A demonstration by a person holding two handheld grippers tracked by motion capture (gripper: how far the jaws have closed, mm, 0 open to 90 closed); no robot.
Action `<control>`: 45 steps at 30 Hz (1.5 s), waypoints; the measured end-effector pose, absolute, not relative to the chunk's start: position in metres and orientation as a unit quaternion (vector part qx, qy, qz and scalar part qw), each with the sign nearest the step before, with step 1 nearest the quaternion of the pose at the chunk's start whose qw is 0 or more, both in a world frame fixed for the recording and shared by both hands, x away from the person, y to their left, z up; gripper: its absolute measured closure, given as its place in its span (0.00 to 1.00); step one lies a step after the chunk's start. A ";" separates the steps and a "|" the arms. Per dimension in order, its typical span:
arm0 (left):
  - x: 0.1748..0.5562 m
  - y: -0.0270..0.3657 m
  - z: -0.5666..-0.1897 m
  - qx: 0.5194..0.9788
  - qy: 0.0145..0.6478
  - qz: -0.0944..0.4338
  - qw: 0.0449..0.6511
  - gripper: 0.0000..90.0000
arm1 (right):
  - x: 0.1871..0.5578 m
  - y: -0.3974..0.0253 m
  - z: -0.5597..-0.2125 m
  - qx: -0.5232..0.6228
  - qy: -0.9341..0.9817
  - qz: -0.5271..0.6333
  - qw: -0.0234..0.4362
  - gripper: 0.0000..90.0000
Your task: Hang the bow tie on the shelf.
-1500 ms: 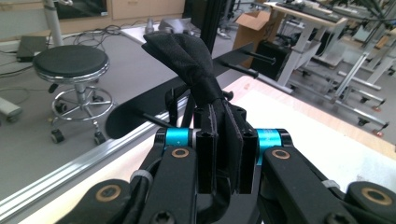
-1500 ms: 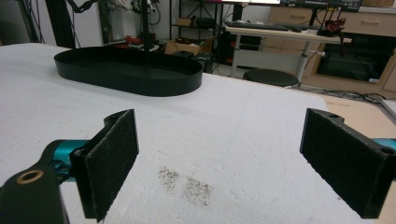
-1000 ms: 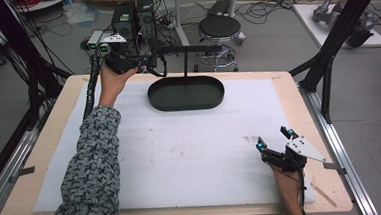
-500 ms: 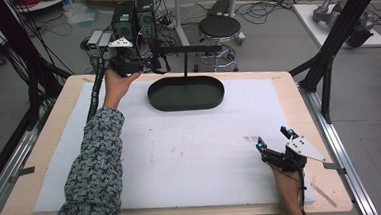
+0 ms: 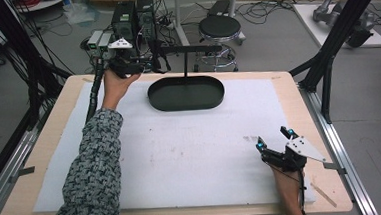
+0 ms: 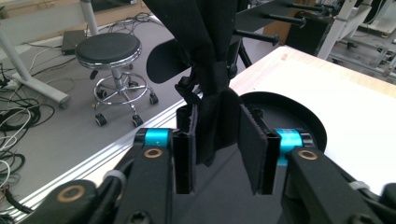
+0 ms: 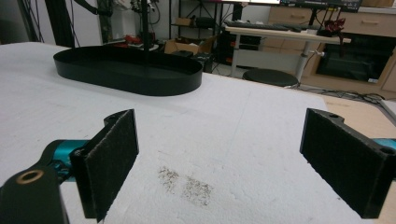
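white foam sheet (image 5: 181,158) covers most of the wooden table (image 5: 298,96), with bare wood only as a thin border at the far, right and near edges. loads of open room across the middle and the near half, just a small dark smudge (image 7: 187,185) on the foam close to the right gripper.

black oval tray (image 5: 186,93) sits at the far middle of the foam, with a thin post rising out of it and a horizontal bar (image 5: 192,49) on top, pegs sticking out of the bar in the left gripper view. beyond the far edge there's a round stool (image 5: 222,26), black boxes and cables on the floor. black frame struts slant in at the far right and far left corners, so those sides are tighter.

black strap (image 6: 210,93) hangs off the bar at its left end, above the far left part of the table. long axis runs up and down, loose end pointing down towards the tray, bunched in the middle.

left gripper (image 6: 218,158) is up at that far left spot, jaws set either side of the strap's lower end with a gap on the right pad, so not clamped yet. right gripper (image 5: 275,143) rests near the right front corner on the foam, jaws spread wide, holding nothing.
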State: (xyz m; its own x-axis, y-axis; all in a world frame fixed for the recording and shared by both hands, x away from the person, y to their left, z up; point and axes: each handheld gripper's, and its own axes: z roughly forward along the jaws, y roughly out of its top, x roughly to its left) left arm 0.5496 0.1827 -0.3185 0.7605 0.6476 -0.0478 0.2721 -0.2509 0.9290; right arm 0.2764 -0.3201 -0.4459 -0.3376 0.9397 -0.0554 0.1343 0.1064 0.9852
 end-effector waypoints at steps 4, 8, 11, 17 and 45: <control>0.545 0.183 -0.314 0.770 0.294 0.180 0.537 0.70 | 0.276 -0.320 -0.446 0.425 0.634 0.516 0.388 0.12; 0.538 0.184 -0.309 0.768 0.291 0.187 0.539 0.65 | 0.276 -0.320 -0.446 0.425 0.634 0.517 0.388 0.12; 0.533 0.186 -0.306 0.766 0.289 0.193 0.541 0.61 | 0.276 -0.320 -0.446 0.425 0.635 0.517 0.388 0.12; 0.518 0.192 -0.301 0.761 0.289 0.197 0.547 0.53 | 0.276 -0.320 -0.446 0.423 0.633 0.519 0.389 0.12; 0.398 0.257 -0.343 0.715 0.316 0.288 0.553 0.31 | 0.278 -0.319 -0.446 0.424 0.634 0.518 0.387 0.12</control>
State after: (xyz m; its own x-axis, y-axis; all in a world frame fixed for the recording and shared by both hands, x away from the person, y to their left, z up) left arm 0.3984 0.2570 -0.3429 0.6354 0.7697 0.0622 0.1335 -0.1888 0.9729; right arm 0.2776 -0.3187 -0.4455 -0.3404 0.9389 -0.0507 0.1371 0.1029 0.9852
